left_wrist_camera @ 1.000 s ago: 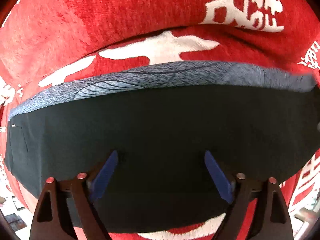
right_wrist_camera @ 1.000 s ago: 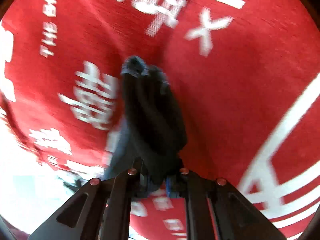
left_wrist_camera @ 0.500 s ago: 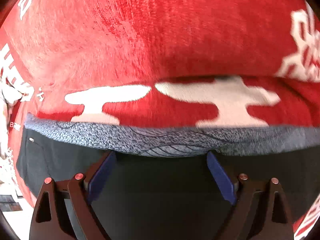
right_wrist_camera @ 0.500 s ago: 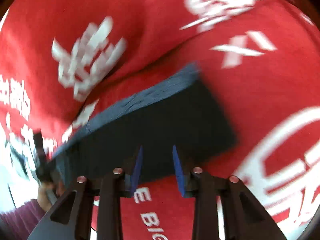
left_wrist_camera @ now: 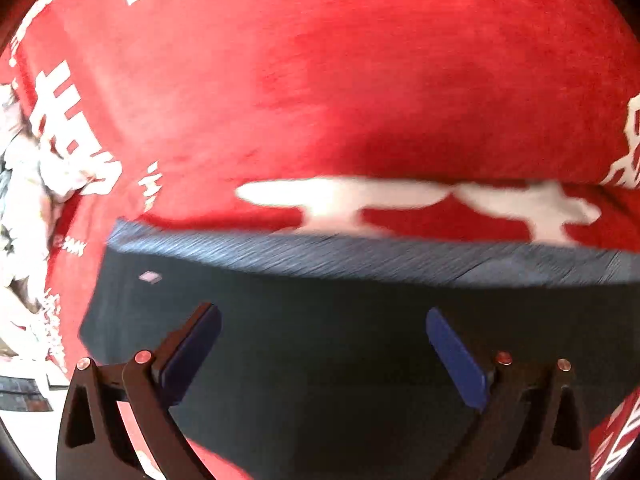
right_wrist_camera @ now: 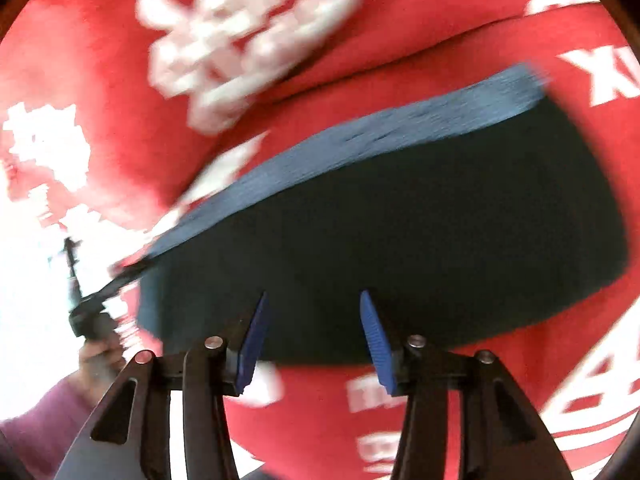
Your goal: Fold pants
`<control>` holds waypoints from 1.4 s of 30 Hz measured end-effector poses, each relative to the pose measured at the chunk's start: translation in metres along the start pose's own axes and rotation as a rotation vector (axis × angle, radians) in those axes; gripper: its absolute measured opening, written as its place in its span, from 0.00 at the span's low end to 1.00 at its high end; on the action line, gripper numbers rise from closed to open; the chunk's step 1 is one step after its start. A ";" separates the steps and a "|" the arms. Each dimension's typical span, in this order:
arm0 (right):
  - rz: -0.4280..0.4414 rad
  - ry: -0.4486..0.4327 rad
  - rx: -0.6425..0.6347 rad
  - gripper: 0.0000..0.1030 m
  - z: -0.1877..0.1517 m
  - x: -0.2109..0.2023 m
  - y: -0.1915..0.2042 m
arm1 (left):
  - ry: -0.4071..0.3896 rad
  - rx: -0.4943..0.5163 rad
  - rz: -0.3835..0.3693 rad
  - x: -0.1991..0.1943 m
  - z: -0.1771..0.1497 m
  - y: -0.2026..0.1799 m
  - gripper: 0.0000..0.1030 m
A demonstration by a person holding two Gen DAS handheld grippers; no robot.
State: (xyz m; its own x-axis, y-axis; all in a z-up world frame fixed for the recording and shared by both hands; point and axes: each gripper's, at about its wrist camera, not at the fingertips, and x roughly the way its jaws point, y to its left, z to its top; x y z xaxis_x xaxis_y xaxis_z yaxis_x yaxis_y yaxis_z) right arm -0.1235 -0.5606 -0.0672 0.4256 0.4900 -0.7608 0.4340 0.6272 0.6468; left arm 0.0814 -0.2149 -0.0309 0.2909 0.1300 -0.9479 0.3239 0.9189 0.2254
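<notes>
The dark pants (left_wrist_camera: 328, 340) lie folded flat on the red blanket, their grey-blue waistband (left_wrist_camera: 360, 256) along the far edge. My left gripper (left_wrist_camera: 320, 320) is open and empty, hovering over the dark cloth. In the right wrist view the same pants (right_wrist_camera: 400, 240) lie as a flat dark slab with the waistband (right_wrist_camera: 380, 140) on the far side. My right gripper (right_wrist_camera: 312, 300) is open and empty above the near edge of the pants. The left gripper (right_wrist_camera: 86, 304) and the hand holding it show at the left edge.
The red blanket (left_wrist_camera: 360, 80) with white lettering covers the whole surface and has a raised fold beyond the pants. White crumpled cloth (left_wrist_camera: 28, 168) lies at the far left. The blanket's edge and a pale floor show at the lower left.
My right gripper let go of the bunched pants and opened; the pants now lie flat. My left gripper stayed open and shifted left over the cloth.
</notes>
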 end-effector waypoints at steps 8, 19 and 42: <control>0.392 0.242 0.092 0.57 -0.087 0.125 0.101 | -0.012 0.006 0.030 0.009 -0.035 0.102 1.00; 0.407 0.156 0.269 0.57 -0.112 0.207 0.128 | 0.028 -0.103 -0.106 0.069 -0.062 0.223 1.00; -0.050 0.134 -0.089 0.19 -0.093 0.152 0.163 | -0.043 0.089 -0.232 0.008 -0.083 0.160 1.00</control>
State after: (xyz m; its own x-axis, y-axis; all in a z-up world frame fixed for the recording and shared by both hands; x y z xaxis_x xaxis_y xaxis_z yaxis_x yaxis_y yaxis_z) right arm -0.0617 -0.3276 -0.0821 0.2927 0.5297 -0.7961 0.3776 0.7009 0.6051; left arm 0.0610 -0.0364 -0.0215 0.2373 -0.0980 -0.9665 0.4642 0.8854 0.0242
